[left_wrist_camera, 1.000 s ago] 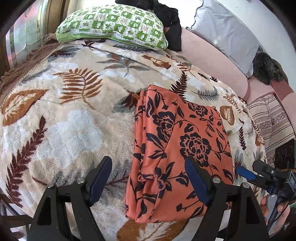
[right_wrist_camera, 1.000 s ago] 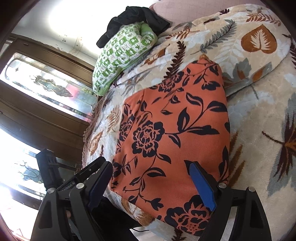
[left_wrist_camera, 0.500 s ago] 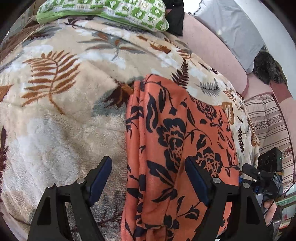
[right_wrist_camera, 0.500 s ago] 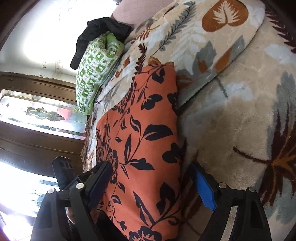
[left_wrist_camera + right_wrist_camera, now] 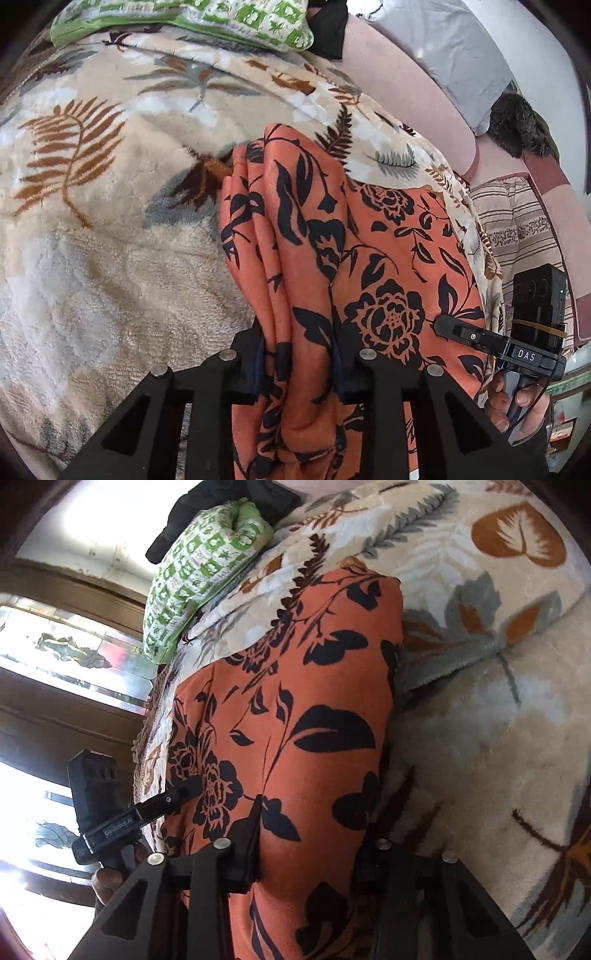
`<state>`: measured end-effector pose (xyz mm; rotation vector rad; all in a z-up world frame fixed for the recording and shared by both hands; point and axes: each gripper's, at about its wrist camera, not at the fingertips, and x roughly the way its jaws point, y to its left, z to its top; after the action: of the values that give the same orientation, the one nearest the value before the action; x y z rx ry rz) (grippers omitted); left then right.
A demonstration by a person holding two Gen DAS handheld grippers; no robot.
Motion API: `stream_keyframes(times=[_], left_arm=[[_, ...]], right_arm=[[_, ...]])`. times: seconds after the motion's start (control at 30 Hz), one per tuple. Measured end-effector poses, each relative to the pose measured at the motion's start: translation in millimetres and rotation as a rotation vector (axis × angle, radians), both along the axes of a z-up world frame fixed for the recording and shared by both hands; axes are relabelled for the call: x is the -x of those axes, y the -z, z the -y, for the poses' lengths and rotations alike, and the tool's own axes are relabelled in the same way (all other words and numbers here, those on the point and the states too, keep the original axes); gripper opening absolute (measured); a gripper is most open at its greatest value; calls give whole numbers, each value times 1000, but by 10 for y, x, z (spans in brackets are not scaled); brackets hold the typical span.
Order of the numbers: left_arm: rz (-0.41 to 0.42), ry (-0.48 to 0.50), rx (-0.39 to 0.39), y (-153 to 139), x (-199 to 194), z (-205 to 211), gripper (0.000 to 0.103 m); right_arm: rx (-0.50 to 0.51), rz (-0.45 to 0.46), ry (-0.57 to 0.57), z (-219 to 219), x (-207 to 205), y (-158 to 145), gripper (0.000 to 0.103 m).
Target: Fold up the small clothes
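- The orange floral garment [image 5: 376,258] lies on the leaf-patterned blanket [image 5: 110,221], on the near side of the green pillow [image 5: 207,18], already doubled into a narrow stack of layers.
- Left tongs [image 5: 299,354] are clenched on the garment's bunched near-left edge.
- Right tongs [image 5: 310,834] are clenched on its near-right edge.
- Judgement: partly folded; at least one further fold and flattening appear to remain.
- A black garment [image 5: 221,513] lies behind the pillow, apparently untouched.

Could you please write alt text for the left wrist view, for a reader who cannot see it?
The left gripper is shut on the bunched near edge of an orange garment with black flowers, lying on a leaf-print blanket. A green checked pillow sits at the far end, and the right gripper reaches in from the right.
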<state>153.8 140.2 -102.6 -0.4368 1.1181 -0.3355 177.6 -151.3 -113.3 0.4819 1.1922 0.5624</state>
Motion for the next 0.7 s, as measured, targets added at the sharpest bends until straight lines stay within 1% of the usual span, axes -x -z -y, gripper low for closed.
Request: stream_keyframes(times=[0.03, 0.1, 0.2, 0.27, 0.33, 0.4, 0.43, 0.47, 0.5, 0.53, 0.57, 0.6, 0.63, 0.67, 0.7], left_arm=[[23, 0, 18, -104, -2, 47, 29], [84, 14, 26, -345, -20, 208, 29], [162, 56, 50, -663, -142, 544, 29], [190, 82, 53, -753, -289, 813, 29], [198, 98, 46, -747, -446, 1058, 29], [219, 94, 22, -650, -591, 1260, 31], [202, 90, 24, -544, -679, 1360, 32], [159, 92, 27, -395, -756, 1441, 36], [103, 107, 6, -214, -838, 1535, 38], [51, 114, -36, -26, -899, 1604, 38], [22, 115, -92, 121, -926, 1648, 40], [33, 120, -103, 173, -912, 1643, 57], [53, 104, -123, 141, -872, 1605, 60], [83, 89, -143, 56, -818, 1561, 60], [116, 82, -159, -43, -757, 1523, 60]], right_arm=[[9, 25, -11, 19, 3, -98, 35], [18, 85, 0, 142, 10, -340, 35], [9, 159, 25, 507, -15, -691, 35], [2, 188, 45, 792, -74, -846, 35], [-15, 210, 79, 1077, -167, -896, 35], [-29, 214, 98, 1296, -285, -818, 35], [-43, 217, 104, 1394, -350, -727, 36], [-68, 202, 122, 1500, -427, -581, 36], [-80, 172, 153, 1586, -500, -409, 40], [-65, 125, 199, 1690, -557, -212, 47], [-14, 70, 258, 1788, -584, -14, 50], [47, 17, 305, 1856, -581, 141, 52], [60, -12, 328, 1918, -539, 244, 54], [11, -1, 340, 1976, -466, 251, 59], [21, 18, 349, 2001, -399, 193, 62]])
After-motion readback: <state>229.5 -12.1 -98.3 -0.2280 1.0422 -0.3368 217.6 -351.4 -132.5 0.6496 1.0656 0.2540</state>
